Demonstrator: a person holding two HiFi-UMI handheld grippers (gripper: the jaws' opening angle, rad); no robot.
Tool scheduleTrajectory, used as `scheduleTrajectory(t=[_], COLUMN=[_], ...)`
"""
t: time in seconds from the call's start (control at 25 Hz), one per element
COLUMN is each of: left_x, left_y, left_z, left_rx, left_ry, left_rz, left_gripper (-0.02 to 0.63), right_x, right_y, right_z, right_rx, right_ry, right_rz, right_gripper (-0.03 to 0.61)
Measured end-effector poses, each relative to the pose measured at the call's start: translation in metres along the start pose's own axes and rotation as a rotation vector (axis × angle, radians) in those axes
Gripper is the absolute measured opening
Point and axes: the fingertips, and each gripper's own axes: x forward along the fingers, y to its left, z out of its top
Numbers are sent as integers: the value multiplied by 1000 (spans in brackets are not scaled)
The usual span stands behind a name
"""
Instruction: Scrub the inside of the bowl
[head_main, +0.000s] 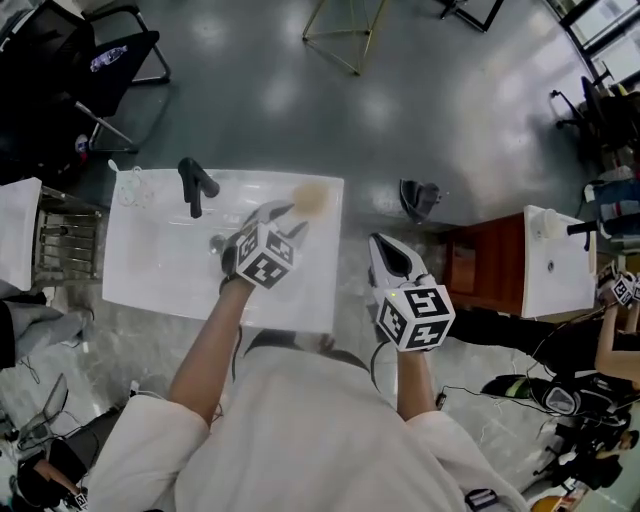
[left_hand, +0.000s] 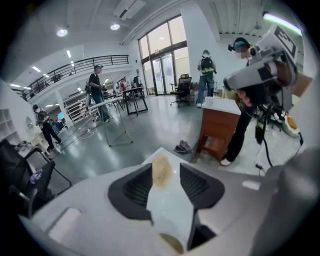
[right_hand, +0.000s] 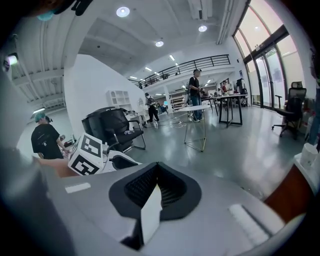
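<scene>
The white rectangular basin (head_main: 150, 265) lies under the head view, with a tan sponge (head_main: 311, 197) at its far right corner. My left gripper (head_main: 288, 220) hovers over the basin's right part, pointing at the sponge and short of it. In the left gripper view, the left gripper (left_hand: 167, 184) stands open and the sponge (left_hand: 161, 169) shows beyond the gap, on the white surface. A second tan patch low between the jaws is unclear. My right gripper (head_main: 385, 250) hangs off the basin's right edge, over the floor. The right gripper (right_hand: 158, 170) is shut on nothing.
A black faucet (head_main: 195, 185) rises at the basin's back, a clear cup (head_main: 130, 187) left of it. A wire rack (head_main: 65, 240) stands left. A wooden cabinet (head_main: 485, 265) and second white basin (head_main: 555, 262) are right, shoes (head_main: 420, 198) on the floor. People stand about.
</scene>
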Motion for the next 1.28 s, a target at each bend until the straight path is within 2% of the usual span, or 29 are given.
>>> scheduleTrajectory(t=[0.2, 0.72, 0.88, 1.0, 1.12, 1.28], left_x=[27, 104, 119, 130, 139, 145], left_y=[15, 33, 33, 31, 28, 27], left_z=[-5, -24, -24, -24, -31, -36], left_rx=[-1, 77, 103, 92, 107, 103], left_ry=[9, 96, 108, 106, 140, 146], left_rz=[-38, -166, -201, -238, -261, -252], left_gripper=[180, 293, 308, 319, 334, 310], right_x=[14, 35, 37, 41, 43, 44], right_y=[0, -9, -12, -14, -16, -20], right_z=[-9, -30, -35, -38, -39, -41], right_rx=[19, 86, 100, 108, 115, 121], right_ry=[30, 80, 98, 104, 103, 104], right_rz=[-27, -96, -112, -118, -122, -129], right_gripper=[7, 7, 7, 6, 6, 6])
